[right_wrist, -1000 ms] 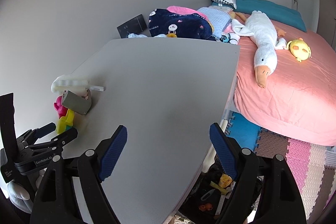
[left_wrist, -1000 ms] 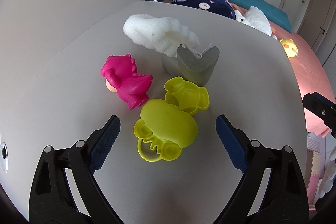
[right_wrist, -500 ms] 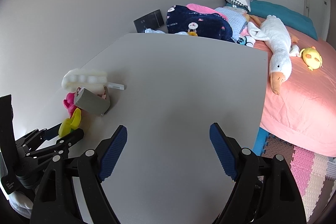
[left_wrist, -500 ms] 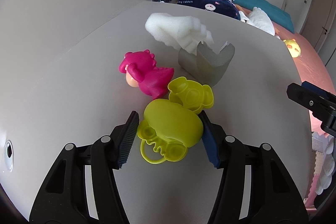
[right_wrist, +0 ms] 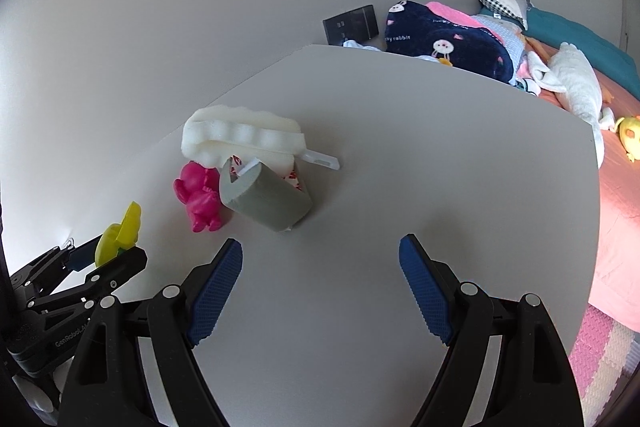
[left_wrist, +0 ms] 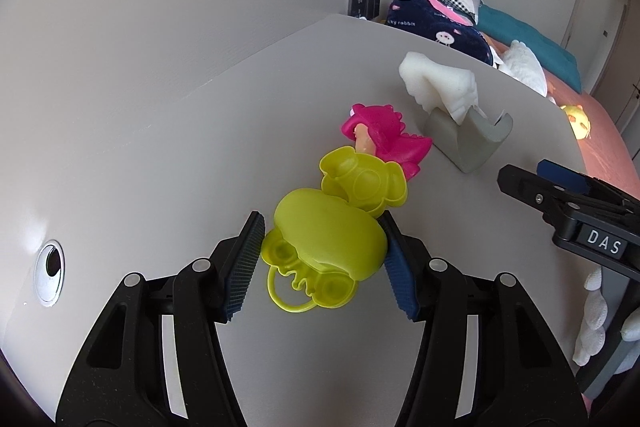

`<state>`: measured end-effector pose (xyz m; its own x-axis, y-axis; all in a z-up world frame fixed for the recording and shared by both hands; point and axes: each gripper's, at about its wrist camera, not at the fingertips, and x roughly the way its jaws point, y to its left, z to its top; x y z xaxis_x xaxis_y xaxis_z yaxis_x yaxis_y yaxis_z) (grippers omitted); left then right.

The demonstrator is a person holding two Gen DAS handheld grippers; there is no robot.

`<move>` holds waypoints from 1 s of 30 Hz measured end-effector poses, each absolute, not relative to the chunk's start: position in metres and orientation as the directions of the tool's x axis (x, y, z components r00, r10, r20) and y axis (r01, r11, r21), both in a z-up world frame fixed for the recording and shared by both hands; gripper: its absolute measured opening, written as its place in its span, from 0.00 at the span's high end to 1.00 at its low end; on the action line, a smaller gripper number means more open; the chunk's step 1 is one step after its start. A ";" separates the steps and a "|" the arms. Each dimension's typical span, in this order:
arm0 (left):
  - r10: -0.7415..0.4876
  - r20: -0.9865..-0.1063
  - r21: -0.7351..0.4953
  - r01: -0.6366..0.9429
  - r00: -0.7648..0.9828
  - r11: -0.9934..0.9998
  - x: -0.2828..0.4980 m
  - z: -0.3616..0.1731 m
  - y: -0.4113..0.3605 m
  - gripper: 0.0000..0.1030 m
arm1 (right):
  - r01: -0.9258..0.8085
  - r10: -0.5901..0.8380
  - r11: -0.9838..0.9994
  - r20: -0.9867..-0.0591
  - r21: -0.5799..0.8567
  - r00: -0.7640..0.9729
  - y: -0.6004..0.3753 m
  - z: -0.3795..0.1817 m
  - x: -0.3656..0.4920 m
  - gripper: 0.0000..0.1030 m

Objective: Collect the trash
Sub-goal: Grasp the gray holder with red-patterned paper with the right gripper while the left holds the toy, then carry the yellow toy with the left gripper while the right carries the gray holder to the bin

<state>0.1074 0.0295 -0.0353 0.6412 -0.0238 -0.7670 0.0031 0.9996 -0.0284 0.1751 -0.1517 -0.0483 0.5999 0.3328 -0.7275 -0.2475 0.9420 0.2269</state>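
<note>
The left hand-held gripper (left_wrist: 322, 259) pinches the yellow-green plastic toy (left_wrist: 328, 239) across its domed body, both pads in contact, low over the grey surface (left_wrist: 160, 167). The toy looks like a light, rigid, smooth shell, so it may slip; grip across the widest part of the dome, not the thin loop at its near end. The right hand-held gripper (right_wrist: 320, 291) is spread wide and holds nothing. Count on the surface: two yellow-green moulded pieces, the second (left_wrist: 364, 183) touching the first; one pink toy figure (left_wrist: 384, 135); one white foam piece (right_wrist: 240, 141), soft and compressible; one grey foam block (right_wrist: 266, 201), light and best held across its flat sides.
</note>
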 end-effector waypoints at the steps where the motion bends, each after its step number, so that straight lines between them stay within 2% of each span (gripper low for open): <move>1: -0.024 -0.769 -0.031 0.001 0.639 1.000 0.108 -0.036 0.031 0.45 | -0.250 0.334 0.941 -0.732 0.226 0.594 -0.147 -0.050 0.179 0.21; 6: -0.030 -0.774 -0.037 0.001 0.632 0.999 0.108 -0.039 0.033 0.45 | -0.250 0.337 0.940 -0.737 0.231 0.587 -0.131 -0.056 0.196 0.21; 9: -0.029 -0.777 -0.040 -0.003 0.629 0.999 0.110 -0.040 0.035 0.45 | -0.266 0.340 0.938 -0.731 0.221 0.591 -0.122 -0.053 0.202 0.28; 10: -0.028 -0.777 -0.041 -0.006 0.629 0.999 0.110 -0.040 0.036 0.45 | -0.276 0.342 0.937 -0.731 0.215 0.591 -0.119 -0.052 0.204 0.34; 12: -0.028 -0.778 -0.045 -0.010 0.628 0.999 0.110 -0.040 0.038 0.45 | -0.290 0.354 0.931 -0.734 0.221 0.579 -0.116 -0.052 0.207 0.54; 30: -0.070 -0.742 -0.061 0.036 0.667 0.997 0.089 -0.019 0.013 0.45 | -0.278 0.361 0.931 -0.700 0.236 0.616 -0.155 -0.017 0.168 0.57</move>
